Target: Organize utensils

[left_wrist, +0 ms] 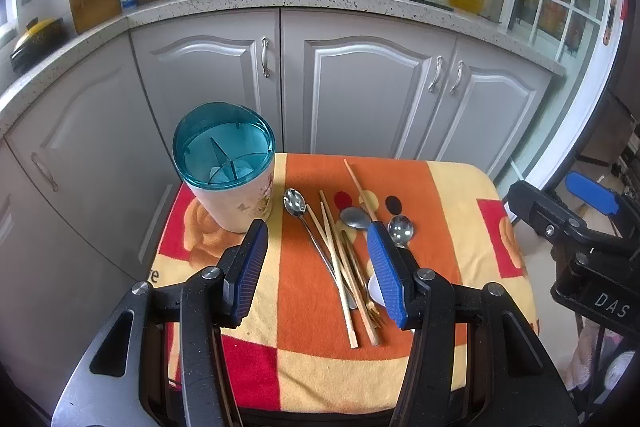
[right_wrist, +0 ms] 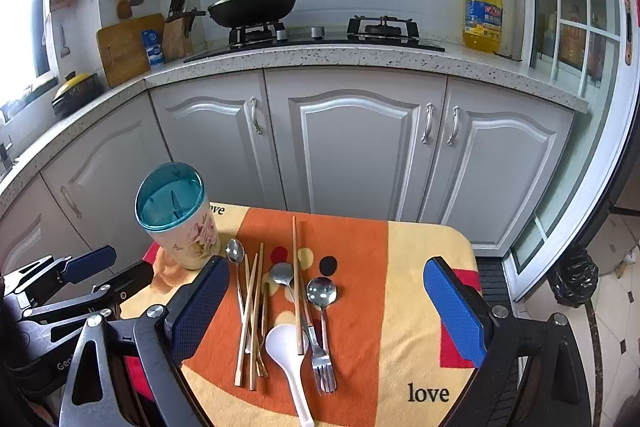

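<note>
A utensil holder (left_wrist: 228, 167) with a blue divided top and floral white body stands at the table's far left; it also shows in the right wrist view (right_wrist: 178, 223). Loose utensils lie beside it: wooden chopsticks (right_wrist: 250, 315), metal spoons (right_wrist: 321, 291), a fork (right_wrist: 322, 367) and a white plastic spoon (right_wrist: 286, 351). My left gripper (left_wrist: 320, 267) is open and empty above the chopsticks (left_wrist: 340, 267). My right gripper (right_wrist: 324, 311) is open and empty above the utensil pile.
The small table is covered by an orange, yellow and red cloth (right_wrist: 400, 307). Grey kitchen cabinets (right_wrist: 352, 139) stand behind it, with a countertop, a stove with a black wok (right_wrist: 254, 7) and a yellow oil bottle (right_wrist: 482, 15).
</note>
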`<state>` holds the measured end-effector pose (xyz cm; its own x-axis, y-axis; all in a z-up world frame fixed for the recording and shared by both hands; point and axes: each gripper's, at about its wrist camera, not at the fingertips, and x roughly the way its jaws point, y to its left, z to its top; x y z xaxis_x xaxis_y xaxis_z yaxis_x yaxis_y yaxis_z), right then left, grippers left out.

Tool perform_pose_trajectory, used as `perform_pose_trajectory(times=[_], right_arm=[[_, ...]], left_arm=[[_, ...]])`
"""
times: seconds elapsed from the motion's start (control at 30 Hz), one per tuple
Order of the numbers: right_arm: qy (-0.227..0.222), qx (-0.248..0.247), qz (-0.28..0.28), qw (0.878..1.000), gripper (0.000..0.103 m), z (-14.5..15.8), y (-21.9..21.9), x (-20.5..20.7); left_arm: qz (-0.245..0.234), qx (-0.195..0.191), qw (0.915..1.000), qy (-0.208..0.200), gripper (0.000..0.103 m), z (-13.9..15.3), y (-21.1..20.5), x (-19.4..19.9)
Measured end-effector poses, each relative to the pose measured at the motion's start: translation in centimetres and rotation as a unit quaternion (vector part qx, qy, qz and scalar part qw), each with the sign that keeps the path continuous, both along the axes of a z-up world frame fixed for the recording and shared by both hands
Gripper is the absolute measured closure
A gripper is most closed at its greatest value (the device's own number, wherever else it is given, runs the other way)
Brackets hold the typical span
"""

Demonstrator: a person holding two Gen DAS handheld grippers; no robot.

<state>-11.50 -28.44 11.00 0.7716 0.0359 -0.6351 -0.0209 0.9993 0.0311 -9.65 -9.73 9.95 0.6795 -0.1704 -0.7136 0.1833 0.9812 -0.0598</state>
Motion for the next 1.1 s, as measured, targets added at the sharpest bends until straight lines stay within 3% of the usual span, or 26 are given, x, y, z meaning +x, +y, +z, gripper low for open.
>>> perform_pose_trajectory(times=[1.1], right_arm=[[0.014, -0.01, 0.01, 1.0, 0.006, -1.05, 0.51, 0.34]], left_arm=[[0.003, 0.003, 1.0, 0.001, 0.052, -0.28, -0.01, 0.2]])
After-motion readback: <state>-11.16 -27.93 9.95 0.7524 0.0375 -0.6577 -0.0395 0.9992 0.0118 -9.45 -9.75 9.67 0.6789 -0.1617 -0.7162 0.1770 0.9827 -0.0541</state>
